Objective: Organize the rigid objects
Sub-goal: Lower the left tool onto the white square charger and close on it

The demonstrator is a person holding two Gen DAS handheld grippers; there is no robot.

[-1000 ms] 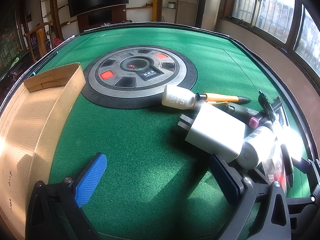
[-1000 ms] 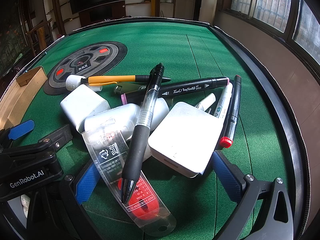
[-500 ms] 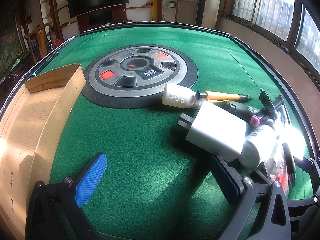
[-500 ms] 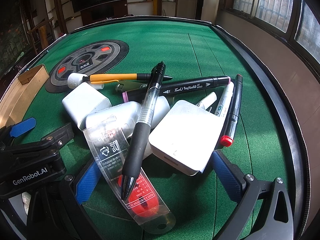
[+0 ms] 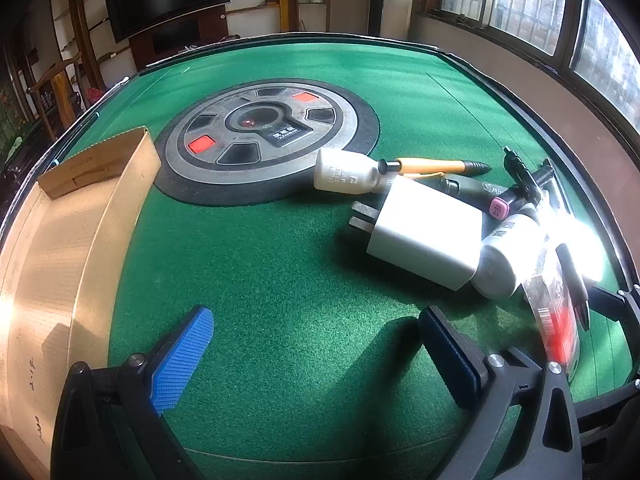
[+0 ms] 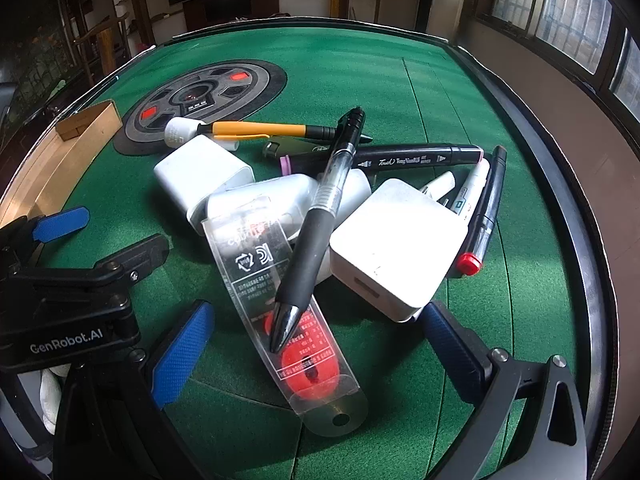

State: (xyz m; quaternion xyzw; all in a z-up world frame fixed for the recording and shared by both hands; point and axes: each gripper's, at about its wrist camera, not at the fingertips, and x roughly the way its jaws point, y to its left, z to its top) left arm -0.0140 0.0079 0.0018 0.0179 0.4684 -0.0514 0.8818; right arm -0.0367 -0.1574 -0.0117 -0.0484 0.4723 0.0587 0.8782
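Observation:
A pile of small objects lies on the green felt table (image 6: pixel 360 64). It holds a black gel pen (image 6: pixel 320 216), a clear plastic pack with a red item (image 6: pixel 288 304), a square white charger (image 6: pixel 400 240), a white plug adapter (image 6: pixel 200 180), a black marker (image 6: pixel 384 158), an orange pen (image 6: pixel 260 130) and a small white bottle (image 6: pixel 180 132). My right gripper (image 6: pixel 316 356) is open, its fingers straddling the pack and pen tip. My left gripper (image 5: pixel 316 356) is open and empty over bare felt, left of the adapter (image 5: pixel 424 232). It also shows in the right wrist view (image 6: pixel 60 220).
An open cardboard box (image 5: pixel 60 232) lies along the table's left edge. A round grey control disc (image 5: pixel 264 136) is set in the table's middle. A raised black rim (image 6: pixel 560 200) borders the table on the right, with windows beyond.
Both grippers have edged slightly forward toward the pile. The objects have not moved and both grippers stay open.

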